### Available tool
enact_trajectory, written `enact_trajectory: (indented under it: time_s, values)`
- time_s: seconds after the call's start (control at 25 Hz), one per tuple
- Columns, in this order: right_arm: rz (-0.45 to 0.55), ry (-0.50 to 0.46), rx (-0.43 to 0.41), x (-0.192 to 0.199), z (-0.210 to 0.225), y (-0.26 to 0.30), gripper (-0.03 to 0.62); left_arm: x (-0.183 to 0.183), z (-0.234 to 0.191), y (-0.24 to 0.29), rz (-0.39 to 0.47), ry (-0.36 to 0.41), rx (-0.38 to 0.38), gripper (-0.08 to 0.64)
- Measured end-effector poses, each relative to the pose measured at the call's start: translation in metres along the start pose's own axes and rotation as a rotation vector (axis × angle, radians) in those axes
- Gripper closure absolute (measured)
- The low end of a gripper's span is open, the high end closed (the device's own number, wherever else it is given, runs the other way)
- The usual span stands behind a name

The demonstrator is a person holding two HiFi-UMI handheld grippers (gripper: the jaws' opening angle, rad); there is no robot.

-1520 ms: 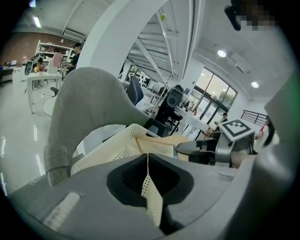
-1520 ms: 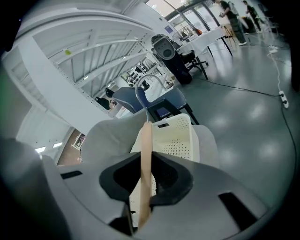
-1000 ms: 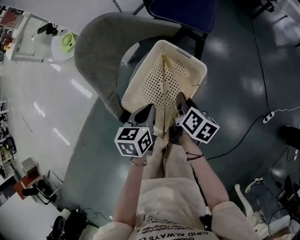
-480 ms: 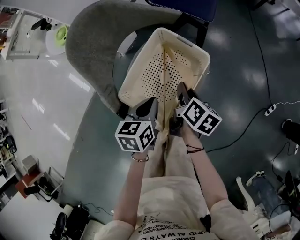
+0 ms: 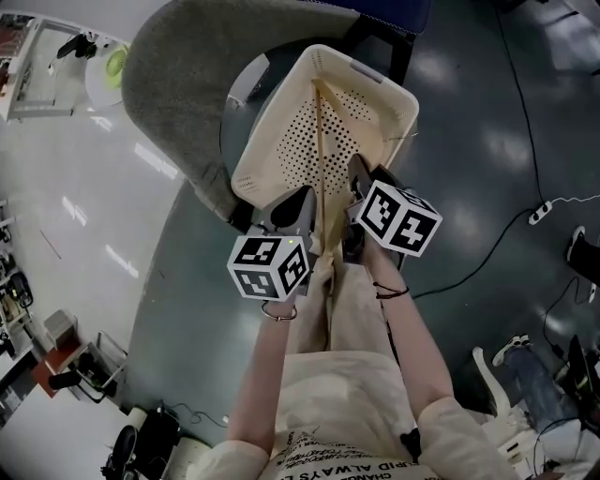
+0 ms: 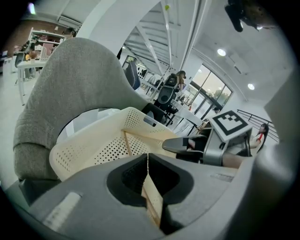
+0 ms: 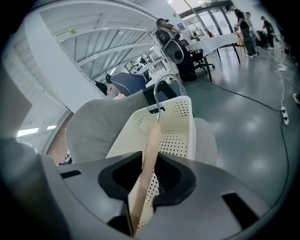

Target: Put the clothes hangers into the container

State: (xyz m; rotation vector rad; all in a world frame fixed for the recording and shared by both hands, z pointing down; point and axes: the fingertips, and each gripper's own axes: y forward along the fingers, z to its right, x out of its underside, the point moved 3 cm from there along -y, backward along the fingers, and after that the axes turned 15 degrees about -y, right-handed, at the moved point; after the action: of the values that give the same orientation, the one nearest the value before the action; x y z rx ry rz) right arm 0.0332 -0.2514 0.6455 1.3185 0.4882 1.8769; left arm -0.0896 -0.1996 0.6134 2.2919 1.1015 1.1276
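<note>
A wooden clothes hanger (image 5: 323, 141) lies lengthwise in the cream perforated basket (image 5: 267, 122), which rests on a grey chair. Its near end sticks out over the basket's near rim. My left gripper (image 5: 295, 211) is shut on that end, and the wood (image 6: 152, 201) is pinched between its pads. My right gripper (image 5: 359, 186) sits just to the right on the other arm of the hanger. In the right gripper view the wooden arm (image 7: 150, 150) runs between the jaws toward the metal hook (image 7: 159, 93). These jaws have just been opening a little, with the wood still against the pads.
The grey chair (image 5: 178, 84) curves around the basket on the left and behind. A blue chair (image 5: 394, 9) stands beyond it. On the dark floor to the right lie a cable (image 5: 487, 253) and a power strip (image 5: 539, 214). The person's legs are below the grippers.
Both grippers stay at the basket's near rim with the hanger. The right one has sunk slightly and rolled a little. The head camera has shifted.
</note>
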Motion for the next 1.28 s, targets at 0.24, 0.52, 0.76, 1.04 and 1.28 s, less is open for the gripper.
enact_trajectory:
  time_s: [0.24,0.52,0.76,1.04,1.28]
  values:
    - [-0.085,-0.124,0.063,0.01,0.003,0.001,0.475,0.0,0.0,-0.002,0.007,-0.002,0.0,0.534]
    - [-0.125,-0.237,0.112,0.011,-0.002,0.001,0.412,-0.002,0.001,-0.002,0.009,0.006,-0.005,0.534]
    - [-0.131,-0.317,0.234,0.009,-0.001,-0.005,0.375,-0.002,0.0,-0.004,0.009,0.007,-0.006,0.534]
    - [-0.128,-0.31,0.322,0.013,0.007,-0.014,0.357,0.001,0.002,-0.004,0.013,0.003,-0.005,0.534]
    - [-0.136,-0.29,0.315,0.02,0.011,-0.014,0.353,0.002,0.005,-0.004,0.015,0.003,-0.002,0.534]
